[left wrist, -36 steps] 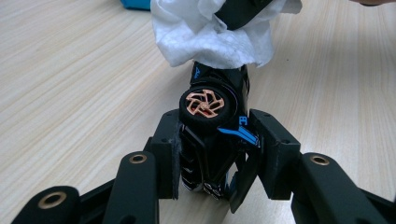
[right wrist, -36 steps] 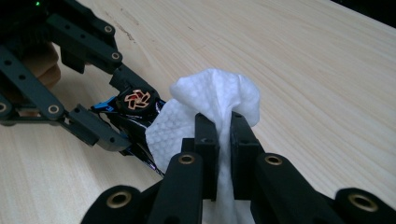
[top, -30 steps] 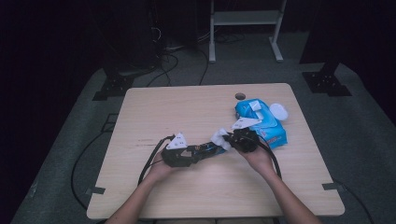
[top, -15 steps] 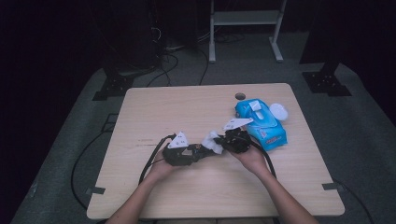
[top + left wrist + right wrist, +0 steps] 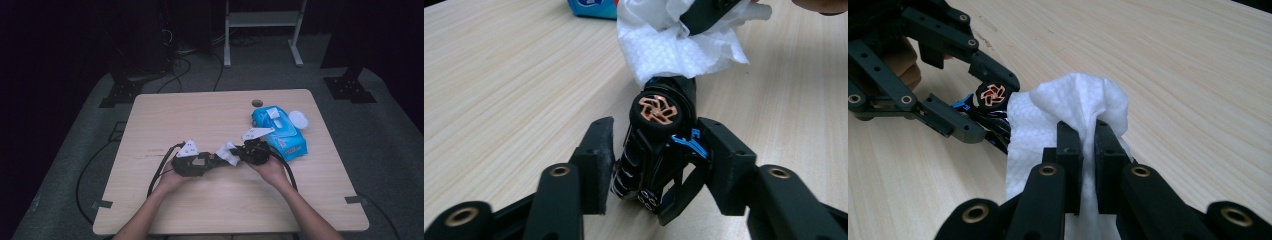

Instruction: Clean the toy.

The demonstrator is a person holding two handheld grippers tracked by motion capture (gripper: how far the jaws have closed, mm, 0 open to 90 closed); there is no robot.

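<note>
White wipe (image 5: pixel 679 45) hides the toy car's (image 5: pixel 656 145) far end.

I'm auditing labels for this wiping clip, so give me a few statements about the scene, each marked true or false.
1. The right tool is clamped on a white wipe. True.
2. A black toy car sits between the left tool's jaws. True; those jaws have just been opening.
3. The blue wipes pack lies at the left edge of the table. False; it lies on the right side, beyond the right tool.
4. The wipe lies spread flat, far from the car. False; it is bunched up and rests against the car's far end.
</note>
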